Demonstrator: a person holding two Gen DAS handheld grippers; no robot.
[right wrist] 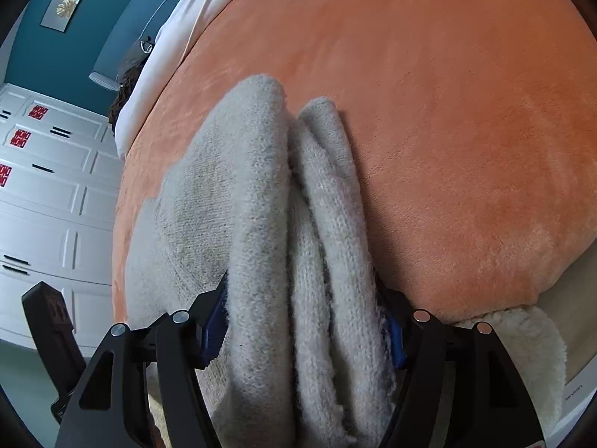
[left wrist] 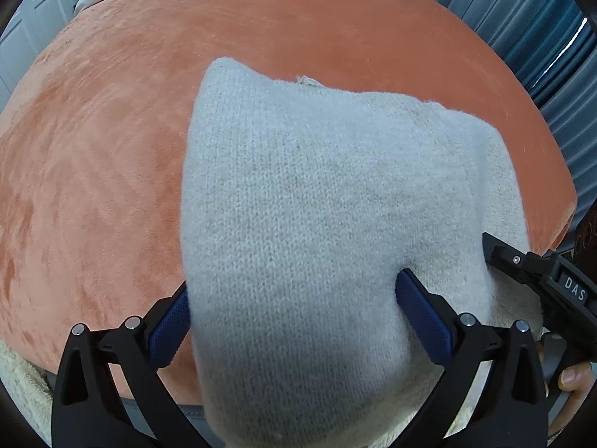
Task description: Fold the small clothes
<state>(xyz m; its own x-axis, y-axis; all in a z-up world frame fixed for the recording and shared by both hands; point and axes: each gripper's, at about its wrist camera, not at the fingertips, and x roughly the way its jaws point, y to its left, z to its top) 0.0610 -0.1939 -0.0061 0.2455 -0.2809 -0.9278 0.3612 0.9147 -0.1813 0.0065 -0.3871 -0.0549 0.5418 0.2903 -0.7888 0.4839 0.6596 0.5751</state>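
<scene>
An orange plush blanket is covering the bed and filling most of both wrist views, running from 9 o'clock round to 3 o'clock. White bedding is lying along its far edge toward 11 o'clock in the right wrist view, with white panelled cabinet doors standing at 9 o'clock and a teal wall behind them at 10 o'clock. Grey-blue curtains are hanging at 2 o'clock in the left wrist view.

The pale grey knitted garment is lying on the blanket at the centre of the left wrist view, draping from 12 o'clock down to 6 o'clock. In the right wrist view it is bunching into several thick folded layers that are standing up between the fingers.

The left gripper is holding its blue-padded fingers wide apart, with the knit passing between them; one pad is pressing into the fabric at 5 o'clock, yet whether the grip is actually firm I cannot tell. The right gripper is clamping the stacked layers, its pads pressing in from both sides at 6 o'clock. That same gripper is showing at 4 o'clock in the left wrist view, just beside the garment's edge
</scene>
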